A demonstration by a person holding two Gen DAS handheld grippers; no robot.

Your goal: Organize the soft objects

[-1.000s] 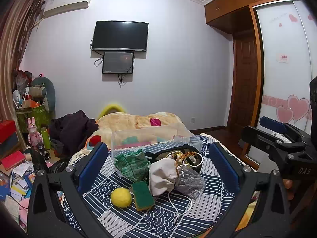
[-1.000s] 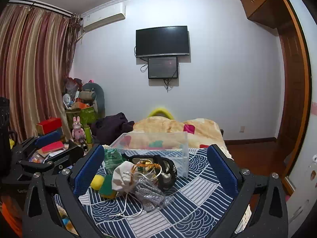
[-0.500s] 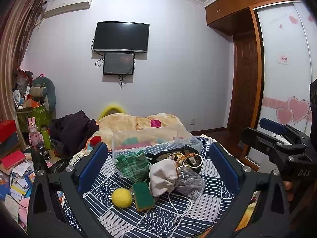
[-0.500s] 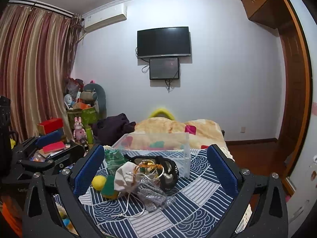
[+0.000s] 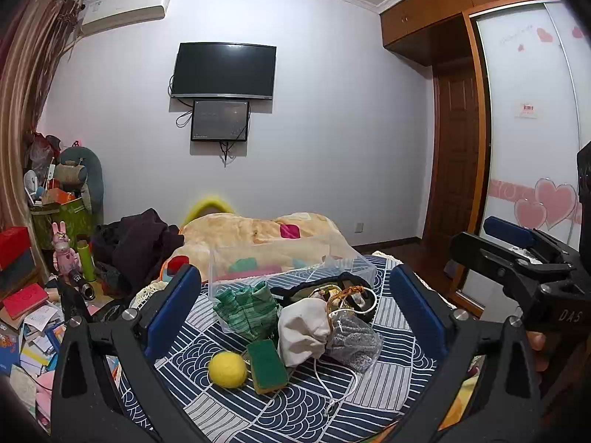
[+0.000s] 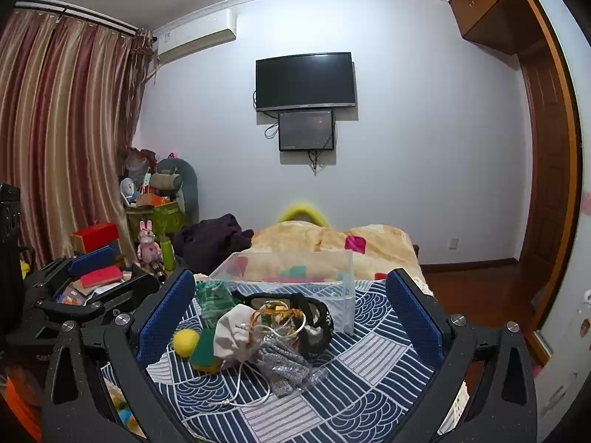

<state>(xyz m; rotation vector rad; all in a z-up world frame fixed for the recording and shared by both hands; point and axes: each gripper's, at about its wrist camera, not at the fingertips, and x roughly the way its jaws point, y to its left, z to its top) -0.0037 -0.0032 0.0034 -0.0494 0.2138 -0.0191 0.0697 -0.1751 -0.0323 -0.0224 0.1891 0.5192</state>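
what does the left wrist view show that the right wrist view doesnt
Only the left wrist view shows the wardrobe door with pink hearts and the right gripper from the side. Only the right wrist view shows the full striped curtains and the left gripper from the side. Both show the yellow ball, green sponge, white pouch, clear bin and wall TV, each framed by open blue-padded fingers.

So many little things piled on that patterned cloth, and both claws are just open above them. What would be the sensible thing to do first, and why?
Probably lower the left gripper onto the yellow ball. Both grippers are open and hold nothing, the clear box behind the pile looks empty, and the ball lies at the near edge, apart from the tangle of the white pouch and its cord, so the fingers can close on it cleanly.
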